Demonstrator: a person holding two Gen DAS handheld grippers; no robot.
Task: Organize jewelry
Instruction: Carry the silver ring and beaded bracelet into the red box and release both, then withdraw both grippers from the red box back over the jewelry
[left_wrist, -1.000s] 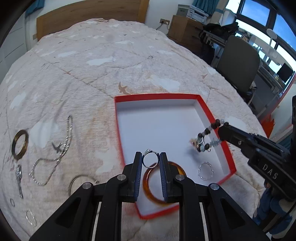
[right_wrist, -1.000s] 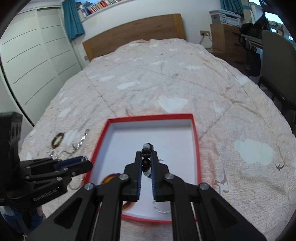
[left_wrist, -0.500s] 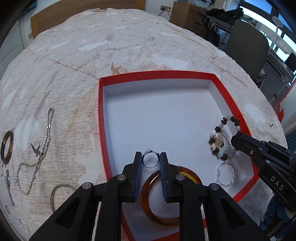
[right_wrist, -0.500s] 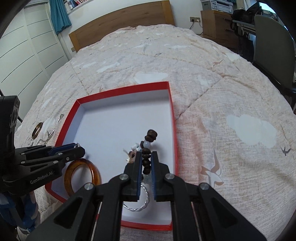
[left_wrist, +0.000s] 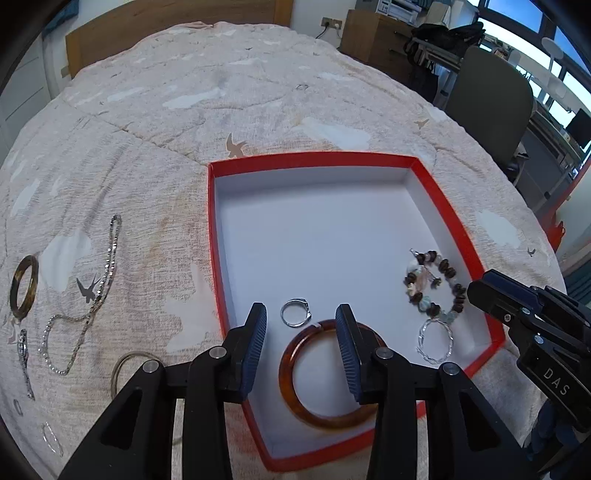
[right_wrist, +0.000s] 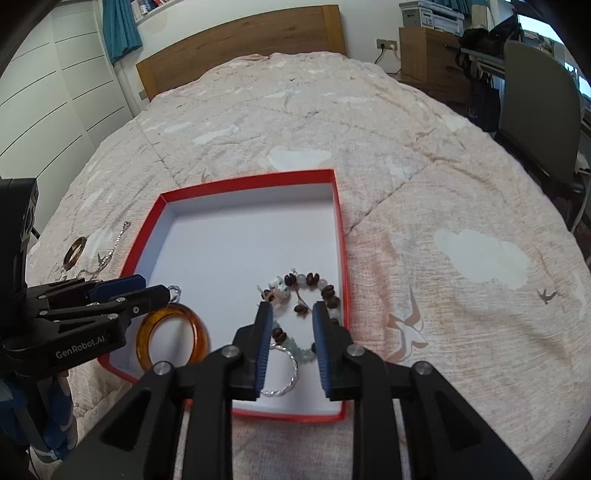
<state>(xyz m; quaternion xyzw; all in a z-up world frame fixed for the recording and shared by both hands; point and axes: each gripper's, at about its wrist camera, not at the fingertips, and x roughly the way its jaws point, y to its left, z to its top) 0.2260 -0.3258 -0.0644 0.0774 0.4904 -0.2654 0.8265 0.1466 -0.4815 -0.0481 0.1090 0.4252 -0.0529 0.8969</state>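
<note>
Jewelry lies in the red box (left_wrist: 458, 206) on the bed (left_wrist: 184, 110): a silver ring (left_wrist: 295, 313), an amber bangle (left_wrist: 325, 376) and a beaded bracelet (right_wrist: 306, 295) crowd its near edge, the far half bare. The left claw (left_wrist: 301, 321) and right claw (right_wrist: 291, 314), jaws just opened, hold nothing.

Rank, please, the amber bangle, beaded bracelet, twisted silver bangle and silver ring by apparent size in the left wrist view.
1. amber bangle, nearest the camera
2. beaded bracelet
3. twisted silver bangle
4. silver ring
</note>
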